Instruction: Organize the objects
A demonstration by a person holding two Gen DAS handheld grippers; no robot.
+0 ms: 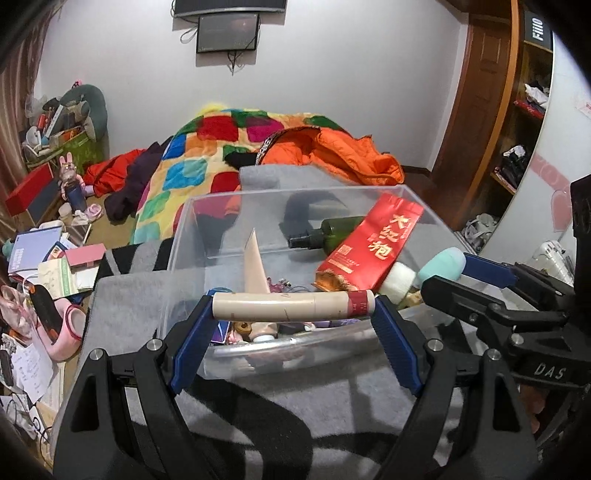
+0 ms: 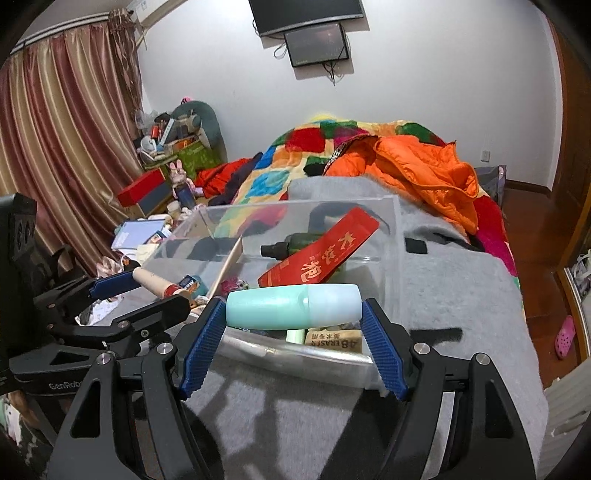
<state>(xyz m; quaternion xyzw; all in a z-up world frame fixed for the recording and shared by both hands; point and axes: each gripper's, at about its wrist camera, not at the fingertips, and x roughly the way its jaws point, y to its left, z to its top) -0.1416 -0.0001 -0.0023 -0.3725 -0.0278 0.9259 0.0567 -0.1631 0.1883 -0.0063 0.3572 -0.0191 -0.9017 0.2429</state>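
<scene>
Both grippers held tubes over the bin's near edge.

The left gripper (image 1: 293, 308) pinched a beige tube (image 1: 291, 305) end to end; the right gripper (image 2: 293, 308) pinched a mint bottle (image 2: 293, 306) likewise — both just above the clear bin (image 1: 184, 236), which sat on a grey blanket (image 1: 332, 398) and held a red packet (image 1: 373, 243) and a green bottle (image 1: 325, 232).

In the left wrist view, the beige tube (image 1: 293, 305) crossed in front of the clear bin (image 1: 295, 199), hiding the small items at its near wall, and the green spray bottle (image 1: 325, 232) lay half covered by the red packet (image 1: 373, 243) at 1 o'clock. In the right wrist view, the mint bottle (image 2: 293, 307) covered part of the eraser (image 2: 334, 339) at 6 o'clock. The screen (image 2: 308, 14) at 12 o'clock was cut off by the edge, and the shelf clutter (image 2: 170, 136) at 10 o'clock was too small to tell apart.
</scene>
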